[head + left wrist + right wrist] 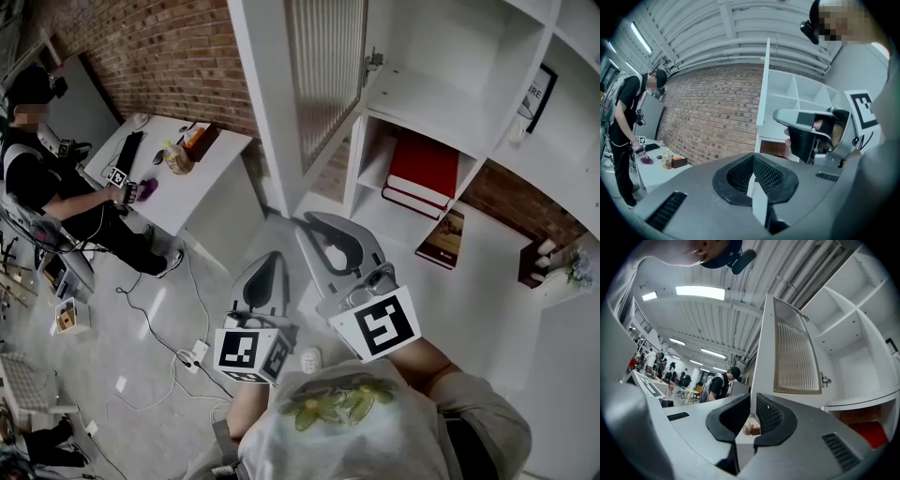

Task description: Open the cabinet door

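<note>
The white cabinet door point(323, 66) with its ribbed glass pane stands swung out from the shelf unit point(441, 94), hinged at the right. It also shows in the left gripper view point(762, 93) and the right gripper view point(797, 352). My right gripper point(307, 220) is below the door's lower corner, a little short of it, with its jaws a narrow gap apart point(753, 397) and nothing between them. The door's edge shows beyond that gap. My left gripper point(273, 255) hangs lower and to the left, jaw tips together point(752, 157), empty. The right gripper point(778, 115) also shows from the side.
Red books point(424, 169) lie in the open lower compartment, with another book point(441, 239) below. A brick wall point(159, 47) runs to the left. A person point(37, 169) sits at a white table point(202, 183) there. A power strip and cables point(192, 354) lie on the floor.
</note>
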### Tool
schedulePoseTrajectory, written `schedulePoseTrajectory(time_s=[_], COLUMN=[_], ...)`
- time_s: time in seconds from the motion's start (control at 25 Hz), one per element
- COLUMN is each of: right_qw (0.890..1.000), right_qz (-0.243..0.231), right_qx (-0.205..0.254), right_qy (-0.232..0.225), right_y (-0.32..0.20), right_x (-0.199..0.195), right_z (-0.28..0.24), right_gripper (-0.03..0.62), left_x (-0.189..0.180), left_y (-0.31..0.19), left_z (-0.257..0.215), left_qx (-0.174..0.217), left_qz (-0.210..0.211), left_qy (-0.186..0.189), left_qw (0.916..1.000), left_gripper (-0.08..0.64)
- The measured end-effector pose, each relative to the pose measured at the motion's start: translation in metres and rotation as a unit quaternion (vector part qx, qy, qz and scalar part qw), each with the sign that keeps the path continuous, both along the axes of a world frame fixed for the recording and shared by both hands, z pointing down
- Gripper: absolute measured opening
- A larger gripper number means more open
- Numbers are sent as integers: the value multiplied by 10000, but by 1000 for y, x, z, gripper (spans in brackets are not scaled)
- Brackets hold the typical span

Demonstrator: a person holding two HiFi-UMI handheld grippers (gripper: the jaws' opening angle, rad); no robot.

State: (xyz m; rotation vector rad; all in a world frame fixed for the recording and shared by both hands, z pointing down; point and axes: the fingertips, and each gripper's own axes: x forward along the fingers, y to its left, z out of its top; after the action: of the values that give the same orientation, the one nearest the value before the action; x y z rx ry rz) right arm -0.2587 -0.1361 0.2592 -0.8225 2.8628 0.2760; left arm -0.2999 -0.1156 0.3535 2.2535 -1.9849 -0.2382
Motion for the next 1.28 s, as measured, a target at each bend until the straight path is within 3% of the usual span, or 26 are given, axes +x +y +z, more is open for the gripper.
schedulePoseTrajectory(time_s=[0.88, 1.28], right_qw=[9991, 9966], right_qz=[377, 726], right_qx=[-93, -333], right_qy=[148, 210], right_y=[-8, -9], right_x=[72, 102], right_z=[16, 24], right_gripper=[23, 23], left_x=[73, 110], left_y=[-27, -33], left_z=[-7, 2], left_qx=[59, -135], left_qz=[726, 1162], left_qy=[-12, 121], left_qw=[9973, 9931], left_gripper=[9, 9])
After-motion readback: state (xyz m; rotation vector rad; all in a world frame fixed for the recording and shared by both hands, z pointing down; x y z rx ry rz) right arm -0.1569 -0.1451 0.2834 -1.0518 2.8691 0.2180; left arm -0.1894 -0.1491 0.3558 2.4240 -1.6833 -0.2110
